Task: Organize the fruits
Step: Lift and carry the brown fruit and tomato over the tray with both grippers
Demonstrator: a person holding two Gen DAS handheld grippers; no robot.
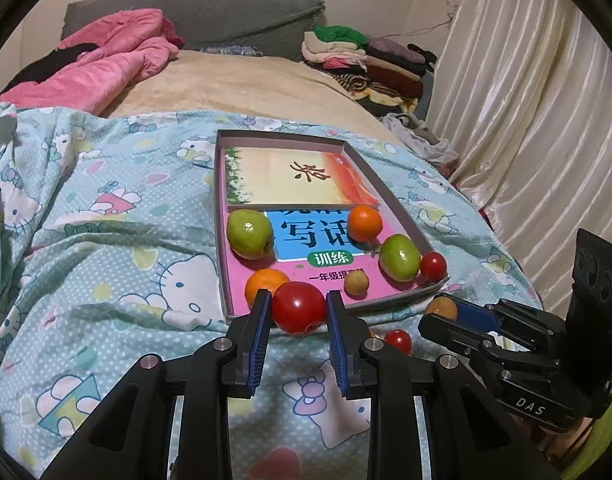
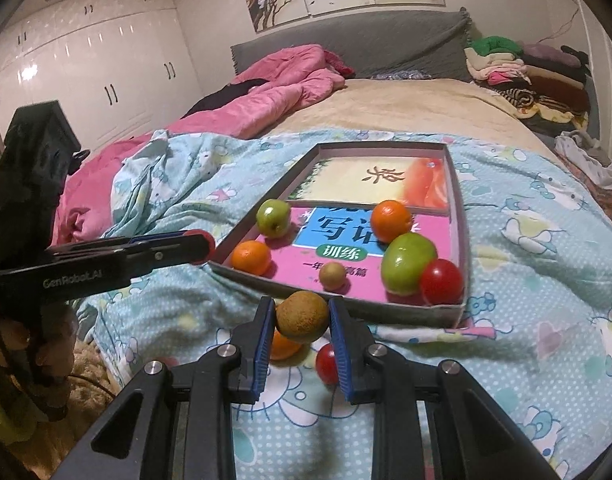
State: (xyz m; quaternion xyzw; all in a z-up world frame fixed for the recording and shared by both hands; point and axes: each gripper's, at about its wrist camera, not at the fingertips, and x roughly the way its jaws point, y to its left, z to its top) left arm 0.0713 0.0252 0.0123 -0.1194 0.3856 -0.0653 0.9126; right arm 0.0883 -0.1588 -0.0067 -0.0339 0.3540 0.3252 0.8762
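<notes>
Grippers, two, hand-held, both clamped on fruit above a patterned blue bedspread (image 1: 118, 248). Left gripper (image 1: 299, 312): blue-padded fingers closed narrowly on a red tomato (image 1: 299, 307), pads pressing its left and right flanks, fruit held clear of the cloth just short of the near edge of the box. Right gripper (image 2: 302, 316): jaws likewise drawn in on a brown kiwi (image 2: 303, 316), gripped at both sides and lifted off the bedding, directly before the near wall of the box. Loose fruit on the bedspread beneath and just behind the right gripper: one small orange (image 2: 284, 346), partly hidden by the left finger, and one small red tomato (image 2: 327, 364) touching the right finger's inner edge in view. Cardboard box (image 2: 462, 216), shallow, open-topped, lying flat beyond both grippers, floor lined with a pink booklet near and a pale one far. Contents, near to far: orange at near left (image 2: 251, 257); small tan fruit (image 2: 333, 276) mid-front; red tomato in the near right corner (image 2: 441, 282), touching a large green fruit (image 2: 408, 263); second orange (image 2: 391, 221) behind that; smaller green fruit (image 2: 273, 218) by the left wall. Far half of the box holds no fruit. Pink quilt (image 2: 266, 92) and stacked clothing (image 2: 526, 76) lie well beyond.
</notes>
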